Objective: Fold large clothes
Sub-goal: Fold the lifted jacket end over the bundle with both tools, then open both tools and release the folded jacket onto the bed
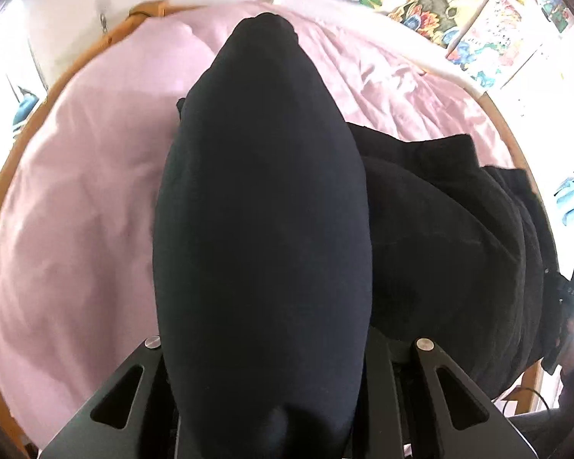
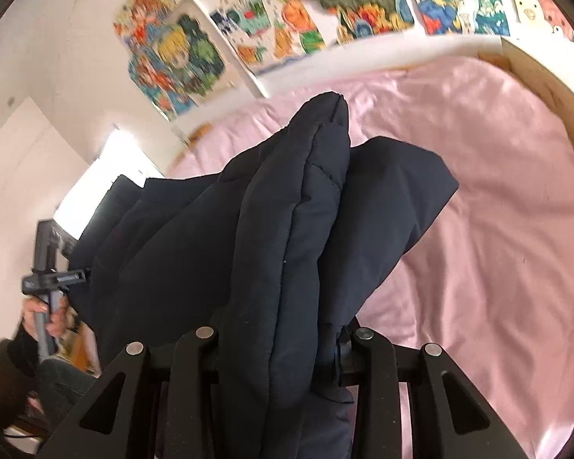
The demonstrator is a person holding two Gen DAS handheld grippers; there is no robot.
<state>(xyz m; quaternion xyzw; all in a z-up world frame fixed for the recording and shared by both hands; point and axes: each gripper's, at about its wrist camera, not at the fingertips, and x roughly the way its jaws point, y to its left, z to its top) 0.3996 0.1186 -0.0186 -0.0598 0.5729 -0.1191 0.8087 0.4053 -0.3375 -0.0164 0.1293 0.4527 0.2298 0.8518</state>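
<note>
A dark navy padded jacket hangs over the pink bed. In the left wrist view it bulges up between my left gripper's two black fingers, which are shut on it; the fingertips are hidden by the cloth. More of the jacket drapes to the right. In the right wrist view my right gripper is shut on a thick quilted fold of the jacket, held above the bed. The left gripper and the hand holding it show at the far left of that view.
The bed has a pink cover and a curved wooden frame. Colourful posters hang on the white wall behind the bed. A bright window is at the left.
</note>
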